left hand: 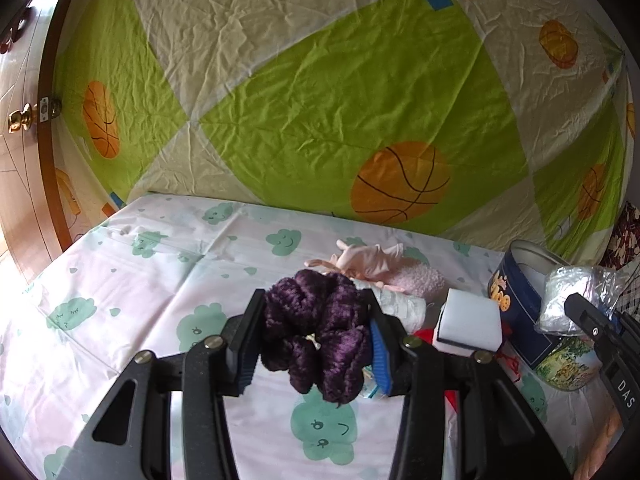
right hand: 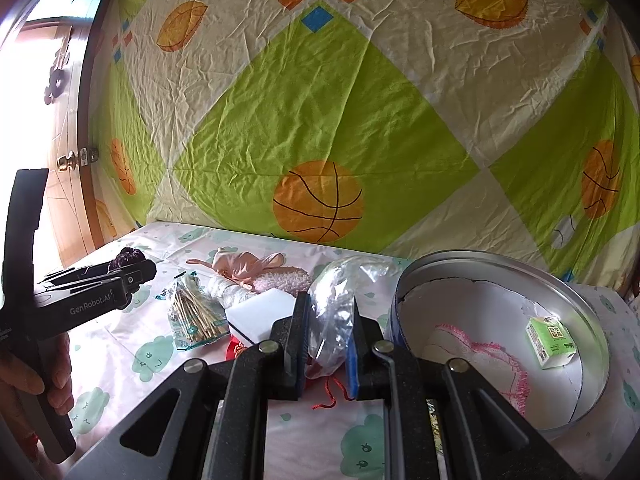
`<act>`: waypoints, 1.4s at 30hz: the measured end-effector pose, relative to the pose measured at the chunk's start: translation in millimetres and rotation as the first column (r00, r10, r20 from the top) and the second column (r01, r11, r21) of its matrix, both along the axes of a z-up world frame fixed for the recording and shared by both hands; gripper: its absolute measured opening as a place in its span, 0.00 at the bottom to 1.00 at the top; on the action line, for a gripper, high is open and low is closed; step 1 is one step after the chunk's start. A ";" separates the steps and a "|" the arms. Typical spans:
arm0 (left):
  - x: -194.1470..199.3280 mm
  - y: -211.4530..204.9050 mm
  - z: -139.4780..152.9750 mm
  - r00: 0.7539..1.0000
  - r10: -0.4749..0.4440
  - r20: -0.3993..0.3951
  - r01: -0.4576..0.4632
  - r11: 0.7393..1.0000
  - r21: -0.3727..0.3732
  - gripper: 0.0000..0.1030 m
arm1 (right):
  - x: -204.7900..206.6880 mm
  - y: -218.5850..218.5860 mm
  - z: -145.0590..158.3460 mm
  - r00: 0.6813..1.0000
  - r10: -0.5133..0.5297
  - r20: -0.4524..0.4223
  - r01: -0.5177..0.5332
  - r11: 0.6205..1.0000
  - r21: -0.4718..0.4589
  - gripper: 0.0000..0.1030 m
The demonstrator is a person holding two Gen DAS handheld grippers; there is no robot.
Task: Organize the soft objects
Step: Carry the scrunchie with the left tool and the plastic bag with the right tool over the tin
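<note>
scrunchie [left hand: 316, 340] hides left gripper [left hand: 314, 338] fingers [left hand: 246, 344]

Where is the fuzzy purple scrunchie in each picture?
Left wrist view: the purple scrunchie sits in the lower middle, squeezed between the left gripper fingers, lifted above the cloud-print sheet.
Right wrist view: only a bit of the purple scrunchie peeks out at the far left, past the tip of the left gripper.
Shared landmark: the pink cloth bundle lying behind it on the sheet.
</note>
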State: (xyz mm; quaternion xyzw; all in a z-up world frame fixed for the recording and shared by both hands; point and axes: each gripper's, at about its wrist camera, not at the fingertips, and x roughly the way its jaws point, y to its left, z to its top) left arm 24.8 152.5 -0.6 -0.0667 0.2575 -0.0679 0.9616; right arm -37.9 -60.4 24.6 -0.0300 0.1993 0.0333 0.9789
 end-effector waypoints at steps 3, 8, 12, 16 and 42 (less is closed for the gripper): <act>-2.8 -2.1 -0.1 1.000 0.005 0.011 -0.004 1.000 -0.027 0.44 | -1.8 -3.4 2.3 1.000 0.000 0.007 0.000 1.000 0.002 0.16; -8.5 -16.9 -1.6 1.000 0.009 0.026 -0.008 1.000 -0.022 0.44 | -4.6 -10.7 3.2 1.000 -0.004 0.011 0.004 1.000 -0.003 0.16; -15.8 -27.6 -0.1 0.999 0.026 0.042 -0.026 1.000 -0.010 0.44 | -7.2 -18.6 5.3 1.000 -0.008 0.019 0.008 1.000 -0.005 0.16; -21.2 -37.4 -0.3 0.999 0.026 0.036 -0.025 0.999 -0.029 0.44 | -11.0 -28.3 8.6 0.999 -0.014 0.030 0.014 1.000 -0.004 0.16; -41.8 -144.3 9.3 0.996 -0.070 0.059 0.072 0.997 -0.026 0.44 | -24.4 -111.2 32.9 0.986 -0.134 0.104 0.133 0.991 0.012 0.16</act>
